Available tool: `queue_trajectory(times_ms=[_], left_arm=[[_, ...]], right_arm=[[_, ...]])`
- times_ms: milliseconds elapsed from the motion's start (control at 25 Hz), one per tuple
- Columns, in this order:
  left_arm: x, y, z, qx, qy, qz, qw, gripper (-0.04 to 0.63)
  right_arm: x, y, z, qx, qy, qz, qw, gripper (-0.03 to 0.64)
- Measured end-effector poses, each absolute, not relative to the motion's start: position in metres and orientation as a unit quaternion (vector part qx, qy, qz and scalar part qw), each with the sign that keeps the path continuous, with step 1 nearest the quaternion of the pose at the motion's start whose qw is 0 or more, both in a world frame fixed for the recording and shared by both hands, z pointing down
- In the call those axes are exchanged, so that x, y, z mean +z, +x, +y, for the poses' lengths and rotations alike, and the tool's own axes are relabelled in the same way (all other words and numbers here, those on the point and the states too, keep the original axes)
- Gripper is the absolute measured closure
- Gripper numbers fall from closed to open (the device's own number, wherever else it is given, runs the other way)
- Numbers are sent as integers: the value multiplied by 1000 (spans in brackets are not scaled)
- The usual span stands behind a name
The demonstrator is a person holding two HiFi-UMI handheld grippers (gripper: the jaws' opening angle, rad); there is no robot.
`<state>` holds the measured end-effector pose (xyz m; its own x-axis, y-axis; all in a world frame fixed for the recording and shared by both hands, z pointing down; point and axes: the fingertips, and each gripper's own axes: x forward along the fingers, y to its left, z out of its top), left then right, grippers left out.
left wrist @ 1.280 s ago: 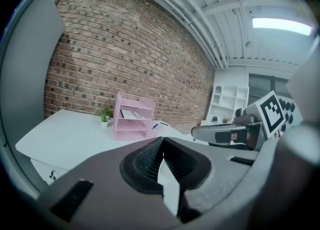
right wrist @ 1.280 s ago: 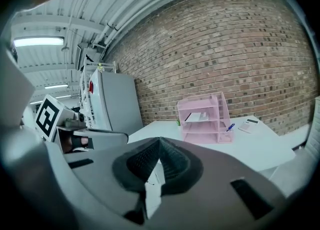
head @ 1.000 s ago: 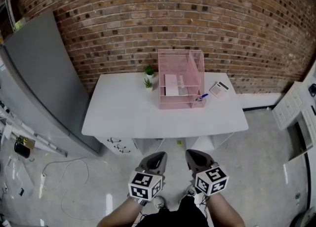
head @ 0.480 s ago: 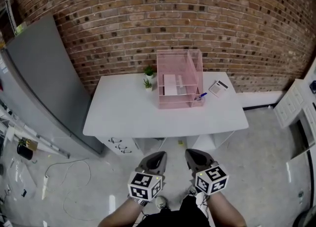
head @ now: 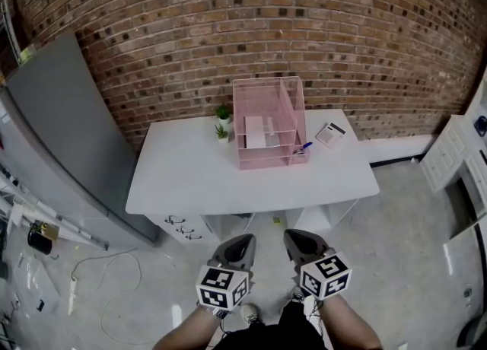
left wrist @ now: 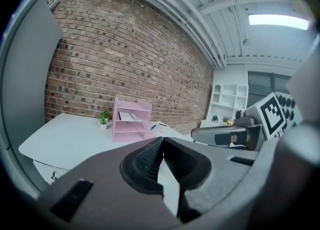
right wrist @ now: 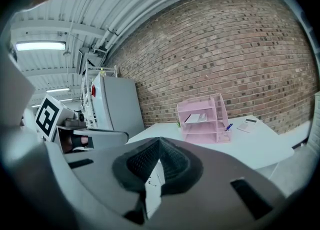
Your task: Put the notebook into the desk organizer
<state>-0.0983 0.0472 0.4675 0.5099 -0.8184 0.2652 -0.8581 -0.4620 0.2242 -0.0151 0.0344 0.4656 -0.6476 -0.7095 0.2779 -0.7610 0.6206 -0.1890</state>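
Note:
A pink mesh desk organizer [head: 268, 122] stands at the back of the white desk [head: 190, 181], with a flat white notebook-like item [head: 257, 132] lying on one of its shelves. Right of it on the desk lie a blue pen [head: 303, 147] and a small white pad [head: 330, 135]. My left gripper [head: 243, 240] and right gripper [head: 294, 236] hang side by side well short of the desk's front edge, above the floor, both shut and empty. The organizer also shows far off in the left gripper view [left wrist: 131, 119] and the right gripper view [right wrist: 202, 119].
Two small potted plants [head: 222, 122] stand left of the organizer. A tall grey cabinet [head: 53, 128] flanks the desk on the left, and a white shelf unit [head: 456, 162] is at the right. Cables [head: 99, 265] lie on the floor. A brick wall [head: 228, 29] backs the desk.
The head view has drifted a little, so the desk and organizer sit slightly more to the left. Both grippers stay shut in the same place.

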Motion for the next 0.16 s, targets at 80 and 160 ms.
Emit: queue_trajectory(times_ms=[80, 160], left_arm=[[467, -96, 47, 60, 853, -491, 166, 589], [465, -94, 46, 59, 854, -490, 165, 589]], right_arm=[[465, -13, 34, 146, 411, -895, 88, 614], [464, -11, 34, 147, 413, -895, 88, 614]])
